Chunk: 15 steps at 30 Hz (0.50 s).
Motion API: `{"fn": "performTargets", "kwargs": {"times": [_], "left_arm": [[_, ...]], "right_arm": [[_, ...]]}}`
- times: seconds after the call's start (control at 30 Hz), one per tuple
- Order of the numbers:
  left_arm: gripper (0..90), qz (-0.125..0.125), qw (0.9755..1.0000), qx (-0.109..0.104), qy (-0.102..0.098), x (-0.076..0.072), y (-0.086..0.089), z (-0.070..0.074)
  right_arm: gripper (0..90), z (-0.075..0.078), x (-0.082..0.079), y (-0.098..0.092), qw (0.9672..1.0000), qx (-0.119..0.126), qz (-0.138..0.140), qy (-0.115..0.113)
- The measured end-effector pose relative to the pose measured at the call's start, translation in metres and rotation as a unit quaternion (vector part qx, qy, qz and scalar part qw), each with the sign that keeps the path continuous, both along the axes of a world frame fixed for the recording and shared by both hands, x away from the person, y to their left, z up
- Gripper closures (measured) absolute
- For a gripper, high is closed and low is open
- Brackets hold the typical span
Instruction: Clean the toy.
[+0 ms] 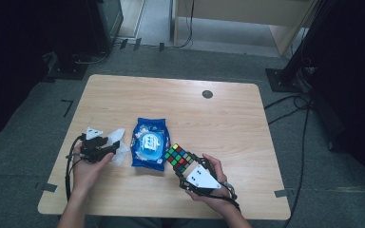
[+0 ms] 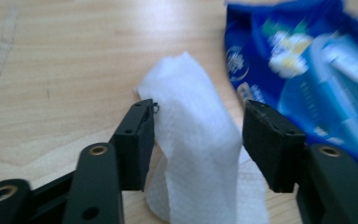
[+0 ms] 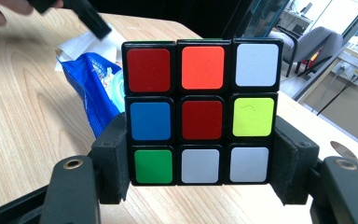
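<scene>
Your left tongs (image 2: 196, 135) stand spread around the white wipe (image 2: 200, 154), which lies on the worktop (image 1: 228, 118) just beside the blue wipe pack (image 1: 148, 142); the pads aren't pressing yet. Close off-centre and you may snag one loose fold, or drag the pack along. Your right tongs (image 3: 200, 163) pinch the puzzle cube (image 3: 200, 116) by its lower rows, so a tilt could let it slip. The pack's print is too blurred to read.

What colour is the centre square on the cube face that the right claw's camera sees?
Red, on the puzzle cube, clearest in the right gripper view.
</scene>
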State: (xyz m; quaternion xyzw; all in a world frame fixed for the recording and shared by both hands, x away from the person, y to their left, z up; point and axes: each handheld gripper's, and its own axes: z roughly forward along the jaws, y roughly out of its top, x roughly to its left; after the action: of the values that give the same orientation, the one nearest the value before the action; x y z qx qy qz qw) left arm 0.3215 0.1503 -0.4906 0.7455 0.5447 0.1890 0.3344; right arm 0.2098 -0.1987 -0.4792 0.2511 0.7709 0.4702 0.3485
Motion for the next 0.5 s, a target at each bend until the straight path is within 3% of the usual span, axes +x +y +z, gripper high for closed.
{"fn": "performTargets", "kwargs": {"times": [0.1,0.2,0.33,0.4,0.5], "left_arm": [[65.3,-0.011,0.9998,0.016,0.010,0.001,-0.003,-0.007],[84.2,-0.021,0.9998,0.004,0.000,-0.001,-0.002,-0.005],[87.7,-0.030,0.9988,-0.021,-0.032,-0.008,-0.002,0.012],[87.8,-0.047,0.9963,-0.045,-0.056,-0.014,-0.005,0.025],[88.1,-0.097,0.9873,-0.081,-0.097,-0.025,-0.020,0.045]], "right_arm": [[34.5,0.000,0.000,-0.001,1.0000,0.000,0.000,0.001],[34.5,0.000,0.000,-0.001,1.0000,0.000,0.001,0.002],[34.5,0.000,0.000,-0.002,1.0000,0.001,0.000,0.002],[34.5,0.000,0.000,-0.002,1.0000,0.004,0.001,0.004],[34.5,0.000,0.000,-0.001,1.0000,0.005,0.001,0.006]]}}
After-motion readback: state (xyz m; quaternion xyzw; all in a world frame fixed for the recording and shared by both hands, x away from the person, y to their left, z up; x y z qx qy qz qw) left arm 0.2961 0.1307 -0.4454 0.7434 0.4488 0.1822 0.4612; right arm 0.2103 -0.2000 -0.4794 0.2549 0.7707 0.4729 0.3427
